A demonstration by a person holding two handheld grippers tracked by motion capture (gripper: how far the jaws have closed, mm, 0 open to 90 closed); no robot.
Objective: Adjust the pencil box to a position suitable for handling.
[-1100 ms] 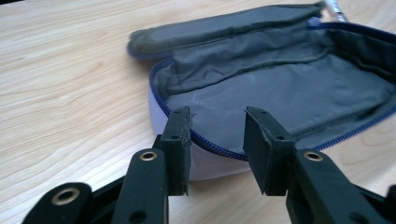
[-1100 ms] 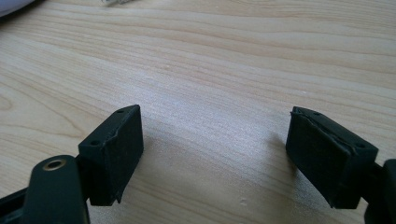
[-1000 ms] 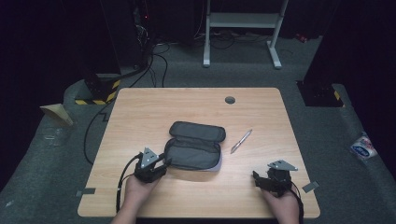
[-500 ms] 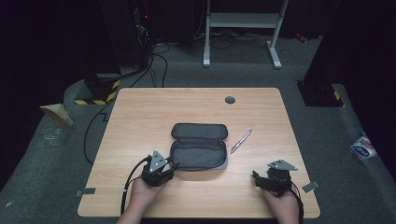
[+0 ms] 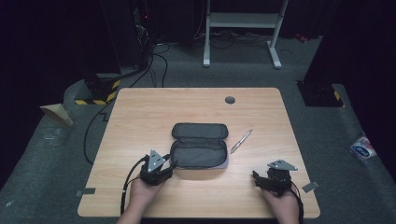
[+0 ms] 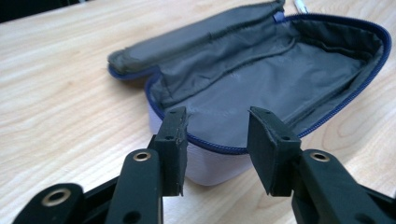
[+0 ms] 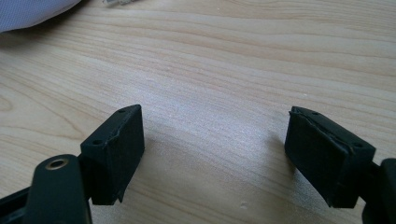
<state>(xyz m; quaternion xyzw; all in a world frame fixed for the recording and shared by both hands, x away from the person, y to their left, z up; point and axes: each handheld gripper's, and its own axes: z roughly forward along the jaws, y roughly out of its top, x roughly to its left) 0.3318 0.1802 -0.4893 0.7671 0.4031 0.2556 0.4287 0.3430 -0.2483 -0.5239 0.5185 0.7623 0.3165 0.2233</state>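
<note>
The pencil case [image 5: 200, 150] lay unzipped mid-table [image 5: 140, 116], lid flopped back, probably so it could be loaded. A pen [image 5: 241, 141] sat just beside it on the right (likely what goes in). The left hand-held gripper [image 6: 217, 140] hovered part-open at the case's near rim, holding nothing. The right hand-held gripper [image 5: 273, 177] was parked wide open, well apart.

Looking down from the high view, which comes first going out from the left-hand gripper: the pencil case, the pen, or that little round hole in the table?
From the left gripper:
1. Pencil case, lying open right beside it, at the table's middle.
2. Pen, past the case, off its right end.
3. Round hole, farthest, near the table's far edge.
</note>
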